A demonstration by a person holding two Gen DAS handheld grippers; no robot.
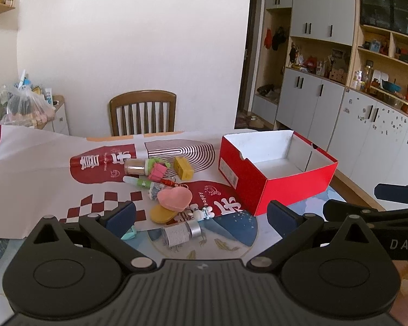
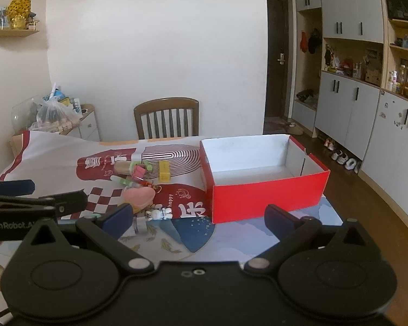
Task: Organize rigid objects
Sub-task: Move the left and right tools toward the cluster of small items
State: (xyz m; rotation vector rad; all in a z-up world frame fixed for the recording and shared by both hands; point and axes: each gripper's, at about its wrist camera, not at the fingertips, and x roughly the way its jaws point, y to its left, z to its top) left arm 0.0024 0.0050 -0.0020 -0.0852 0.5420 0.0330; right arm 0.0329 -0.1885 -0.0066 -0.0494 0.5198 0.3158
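Red box (image 1: pixel 274 179) sits empty right of the heaped trinkets (image 1: pixel 168 190) on the surface; left tongs (image 1: pixel 201 217) and right tongs (image 2: pixel 197 218) gape empty, so crowding risks a nudged, rolling bottle (image 1: pixel 181 232).

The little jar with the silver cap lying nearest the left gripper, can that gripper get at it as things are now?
Probably yes. The left gripper is open and the jar lies on its side just ahead between the fingers, with nothing over it. The white figurine sits close behind, so it might get nudged.
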